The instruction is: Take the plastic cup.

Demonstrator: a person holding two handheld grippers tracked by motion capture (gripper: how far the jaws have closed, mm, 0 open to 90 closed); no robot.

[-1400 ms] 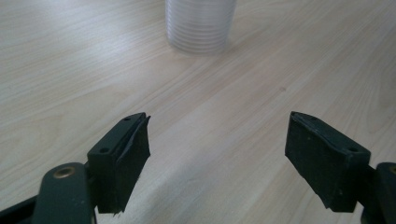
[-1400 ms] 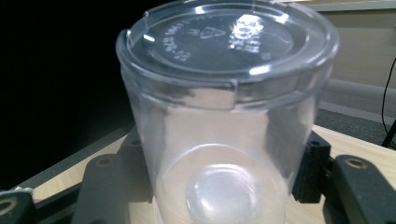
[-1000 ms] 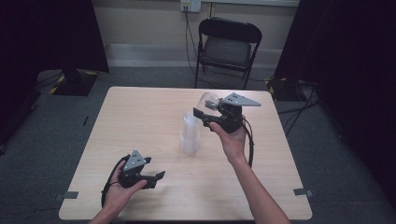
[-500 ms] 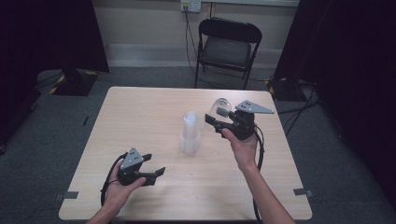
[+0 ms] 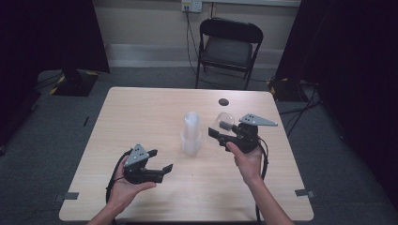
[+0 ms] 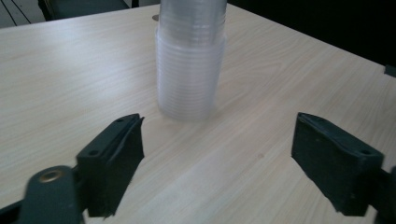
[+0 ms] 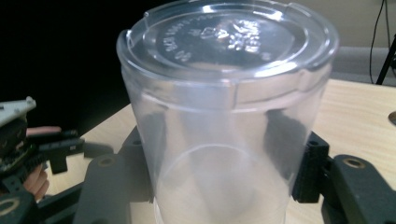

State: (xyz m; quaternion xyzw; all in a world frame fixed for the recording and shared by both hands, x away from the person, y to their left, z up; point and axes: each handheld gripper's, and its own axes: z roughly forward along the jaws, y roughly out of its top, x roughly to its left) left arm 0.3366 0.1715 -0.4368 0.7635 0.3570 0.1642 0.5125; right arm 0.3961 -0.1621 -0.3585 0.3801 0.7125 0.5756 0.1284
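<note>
- Dim room: dark curtains at both sides, grey carpet, a black folding chair (image 5: 228, 47) beyond the far edge of a pale wood tabletop (image 5: 141, 117).
- Stack of clear cups (image 5: 191, 133) stands upright near the tabletop's middle; a small dark spot (image 5: 224, 101) lies toward the far edge.
- Right claw (image 5: 219, 133) is pinching a single clear cup (image 5: 224, 123), bottom-up in the right gripper view (image 7: 224, 116), held just right of the stack and apart from it. Whether it touches the tabletop cannot be told.
- Left claw (image 5: 162, 169) rests in the person's left hand (image 5: 126, 187) at the near left, jaws spread, nothing between them; it faces the stack.
- Step in hand, as judged: one cup separated from the stack, now being carried.
- Next move calls for setting the cup down on bare tabletop without squeezing the thin wall out of shape.
</note>
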